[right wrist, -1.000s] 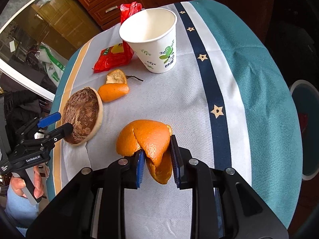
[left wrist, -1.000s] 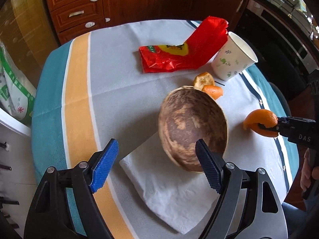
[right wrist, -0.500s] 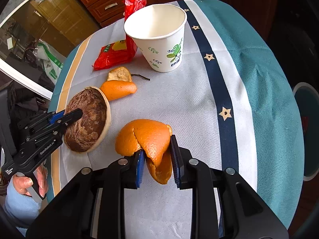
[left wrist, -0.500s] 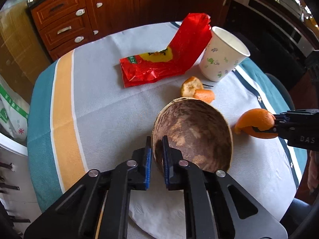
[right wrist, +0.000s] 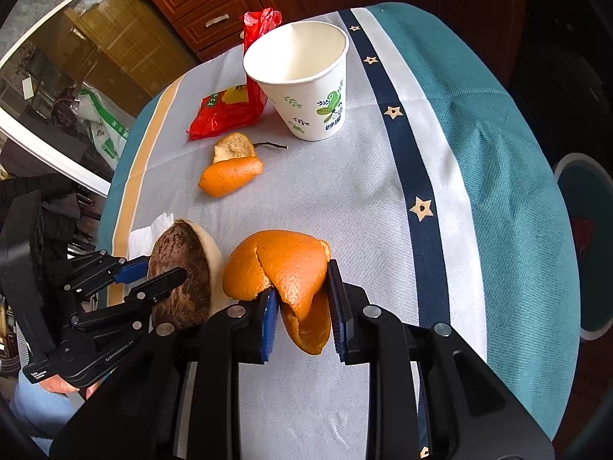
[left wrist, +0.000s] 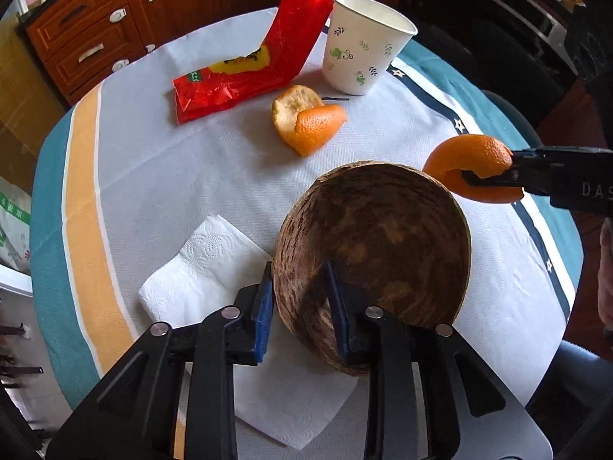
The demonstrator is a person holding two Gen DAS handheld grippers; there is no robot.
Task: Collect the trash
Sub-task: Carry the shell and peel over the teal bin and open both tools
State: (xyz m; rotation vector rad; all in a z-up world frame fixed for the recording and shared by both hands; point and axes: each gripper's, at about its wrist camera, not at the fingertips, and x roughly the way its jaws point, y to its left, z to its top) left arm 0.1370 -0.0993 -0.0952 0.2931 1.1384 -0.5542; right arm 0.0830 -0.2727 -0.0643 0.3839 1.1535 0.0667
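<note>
Brown coconut-shell bowl [left wrist: 379, 245] stands tilted on its edge over a white paper napkin [left wrist: 199, 268], with its hollow turned toward the left wrist camera. No contents are visible in the hollow. The left gripper [left wrist: 299, 306] straddles the near rim: one blue pad sits outside the wall and the other inside it. The jaws are opening, with the rim between them. In the right wrist view, the same fingers [right wrist: 130, 270] bracket the shell from the side, and the napkin shows only as a small corner behind it.

White paper cup [right wrist: 306, 88] with green leaf print stands upright near the far side of the table [right wrist: 479, 153]. Its interior appears empty as far as it can be seen. A red snack wrapper [left wrist: 253, 61] leans against the cup, with its lower end flat on the cloth.

The right gripper [right wrist: 300, 306] is clamped on a large curled orange peel [right wrist: 283, 264], held clear of the cloth just beside the bowl. A second orange peel [left wrist: 310, 122] lies between the bowl and the cup. It touches neither.

A thin dark stem-like item lies beside the second peel and is too small to identify. The person's hands are cut off at the frame edges. A round blue-rimmed item [right wrist: 586, 245] sits on the floor past the table edge and is partly cropped.
</note>
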